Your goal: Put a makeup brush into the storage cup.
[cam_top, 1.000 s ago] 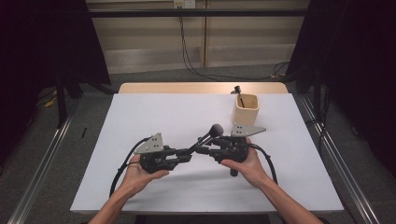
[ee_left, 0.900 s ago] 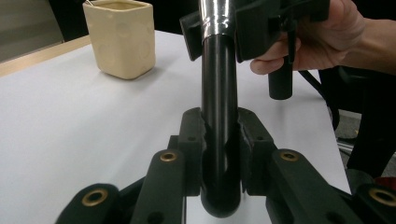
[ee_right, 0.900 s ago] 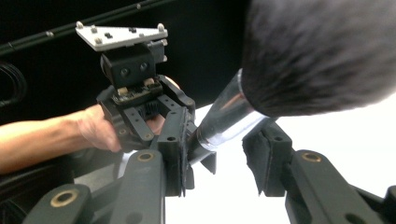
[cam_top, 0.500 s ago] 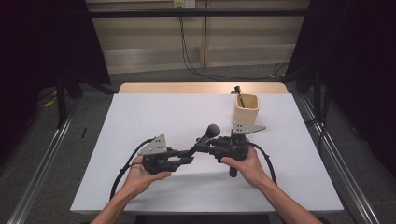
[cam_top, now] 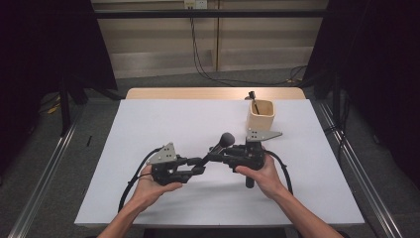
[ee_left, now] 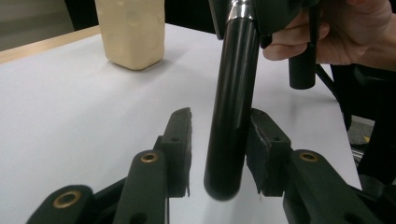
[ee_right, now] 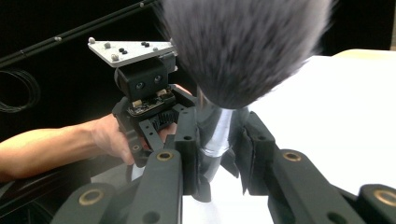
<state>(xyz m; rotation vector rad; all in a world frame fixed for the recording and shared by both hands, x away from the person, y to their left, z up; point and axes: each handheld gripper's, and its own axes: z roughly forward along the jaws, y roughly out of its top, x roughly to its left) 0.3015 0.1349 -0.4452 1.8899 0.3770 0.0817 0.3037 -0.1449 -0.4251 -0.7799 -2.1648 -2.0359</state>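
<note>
Below the middle of the high view, both grippers held over the white table (cam_top: 148,119), jaws turned toward each other, a makeup brush (cam_top: 214,151) spanning the gap between them.

Left gripper (cam_top: 198,170), at lower left of centre: jaws part open, having just been opening. Seen from the left gripper view (ee_left: 219,140): black brush handle (ee_left: 232,107) standing between the two pads, touching or nearly touching the pad at the right of the frame, a clear gap of table showing between handle and the pad at the left. No squeeze on the handle from that side, so loose rather than clamped. Rounded butt end of the handle low in the frame, just above the jaw roots.

Right gripper (cam_top: 218,157), just right of centre: jaws drawn in on the brush. Seen from the right gripper view (ee_right: 219,140): both pads pressed against the shiny metal collar (ee_right: 215,133) just under the bristles (blurred, being so close), grey bristle head (ee_right: 243,46) spreading across the top of the frame. Firm grip there.

Brush long axis in the high view: slanted, running from lower left to upper right, handle end low toward the left gripper, dark bristle head (cam_top: 227,139) raised and pointing to the upper right, toward the tan cup (cam_top: 261,116). Cup standing well apart near the table's upper right, a thin dark tool upright inside it.
</note>
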